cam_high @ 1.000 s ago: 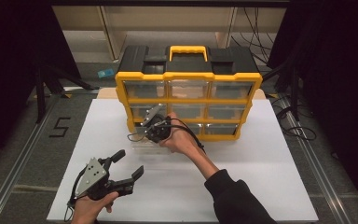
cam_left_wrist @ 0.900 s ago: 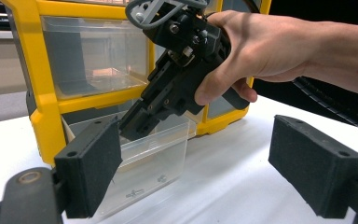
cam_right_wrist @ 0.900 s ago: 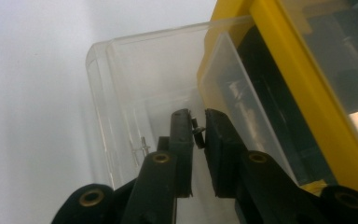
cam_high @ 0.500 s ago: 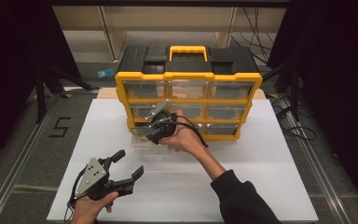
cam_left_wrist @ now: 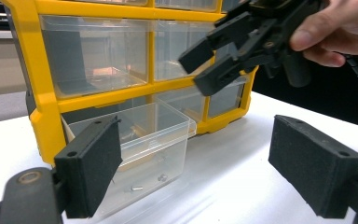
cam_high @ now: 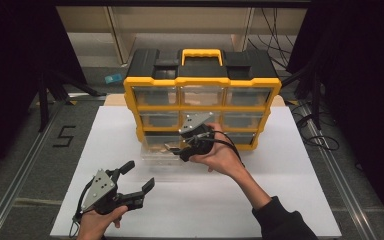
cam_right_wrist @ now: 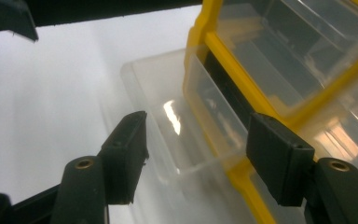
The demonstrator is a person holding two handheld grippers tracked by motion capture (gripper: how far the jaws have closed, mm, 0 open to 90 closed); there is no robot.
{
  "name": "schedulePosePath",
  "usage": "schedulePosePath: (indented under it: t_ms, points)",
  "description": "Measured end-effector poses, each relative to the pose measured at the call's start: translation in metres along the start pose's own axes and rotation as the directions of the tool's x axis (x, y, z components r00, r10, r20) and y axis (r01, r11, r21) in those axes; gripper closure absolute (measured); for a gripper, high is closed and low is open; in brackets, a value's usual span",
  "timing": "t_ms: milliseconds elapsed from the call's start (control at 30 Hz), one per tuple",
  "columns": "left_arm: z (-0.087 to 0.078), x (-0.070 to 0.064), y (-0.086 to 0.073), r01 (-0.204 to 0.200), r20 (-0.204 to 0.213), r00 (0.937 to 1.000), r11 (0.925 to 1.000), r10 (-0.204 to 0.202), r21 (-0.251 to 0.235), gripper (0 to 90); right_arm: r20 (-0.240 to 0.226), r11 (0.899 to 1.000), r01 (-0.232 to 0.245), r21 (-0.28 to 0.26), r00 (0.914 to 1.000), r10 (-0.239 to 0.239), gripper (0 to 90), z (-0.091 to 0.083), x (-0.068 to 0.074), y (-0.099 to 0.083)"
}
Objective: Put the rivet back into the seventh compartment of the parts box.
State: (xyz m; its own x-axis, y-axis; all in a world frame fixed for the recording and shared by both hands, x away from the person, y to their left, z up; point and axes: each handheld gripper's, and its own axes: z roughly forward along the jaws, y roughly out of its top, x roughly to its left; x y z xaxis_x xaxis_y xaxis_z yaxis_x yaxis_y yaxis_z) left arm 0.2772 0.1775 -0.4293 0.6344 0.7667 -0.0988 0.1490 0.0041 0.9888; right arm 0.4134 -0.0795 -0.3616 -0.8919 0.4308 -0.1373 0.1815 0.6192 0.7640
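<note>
Clear plastic is showing where the bottom-left drawer (cam_high: 165,146) is standing pulled out of the yellow organizer (cam_high: 202,107), near the middle of the high view, its front end resting over the white bench (cam_high: 280,200). In the left gripper view a few small metal bits are lying on the drawer's floor. The right tool (cam_high: 177,149) is hovering at the drawer's open top, its jaws spread and pinching nothing; in the right gripper view they are straddling the drawer's rim without touching it. The left tool (cam_high: 139,176) is waiting at the lower left of the high view, jaws wide apart and empty. The opening seems done; picking from, or pushing back, the drawer seems left. The bench is lying bare around the organizer. Dark curtains are hanging at both sides, cables are trailing over the grey floor (cam_high: 25,150) at the upper right, and a "5" mark (cam_high: 64,136) is sitting at the left.
</note>
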Motion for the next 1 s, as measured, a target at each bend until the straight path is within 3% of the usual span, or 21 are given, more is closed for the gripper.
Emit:
schedulePosePath:
  t_ms: [233,267,300,367,400,633,733,1000]
  points:
    - [-0.001,-0.001,0.001,0.01,0.009,0.9999,0.9999,-0.01,0.007,16.6,-0.019,0.998,-0.047,-0.042,0.9987,0.046,38.4,-0.013,-0.004,-0.014]
    - [-0.001,-0.001,0.0,0.017,0.012,0.9998,0.9998,-0.017,0.007,16.6,-0.022,0.997,-0.058,-0.05,0.9981,0.057,38.1,-0.014,-0.005,-0.014]
    - [-0.001,-0.004,0.0,0.055,0.031,0.998,0.9985,-0.055,0.008,16.6,-0.022,0.996,-0.063,-0.064,0.9979,0.062,37.9,-0.015,-0.005,-0.014]
    - [-0.001,0.0,0.001,0.003,0.008,1.0,1.0,-0.003,0.005,16.6,-0.014,0.994,-0.064,-0.089,0.9979,0.063,37.1,-0.017,-0.006,-0.013]
    - [-0.002,0.001,0.001,-0.004,0.008,1.0,1.0,0.004,0.007,16.6,-0.023,0.994,-0.07,-0.087,0.9974,0.068,36.9,-0.019,-0.006,-0.013]
    - [0.0,0.0,0.001,-0.003,0.001,1.0,1.0,0.003,0.0,16.6,-0.016,0.987,-0.094,-0.127,0.9955,0.093,35.7,-0.031,-0.003,-0.025]
    - [-0.001,0.0,0.001,-0.005,0.001,1.0,1.0,0.005,0.0,16.6,-0.038,0.981,-0.13,-0.146,0.9914,0.125,35.6,-0.037,-0.002,-0.029]
    - [-0.001,0.0,0.001,-0.002,-0.001,1.0,1.0,0.002,-0.002,16.6,-0.048,0.973,-0.15,-0.174,0.9884,0.144,34.5,-0.048,0.002,-0.04]
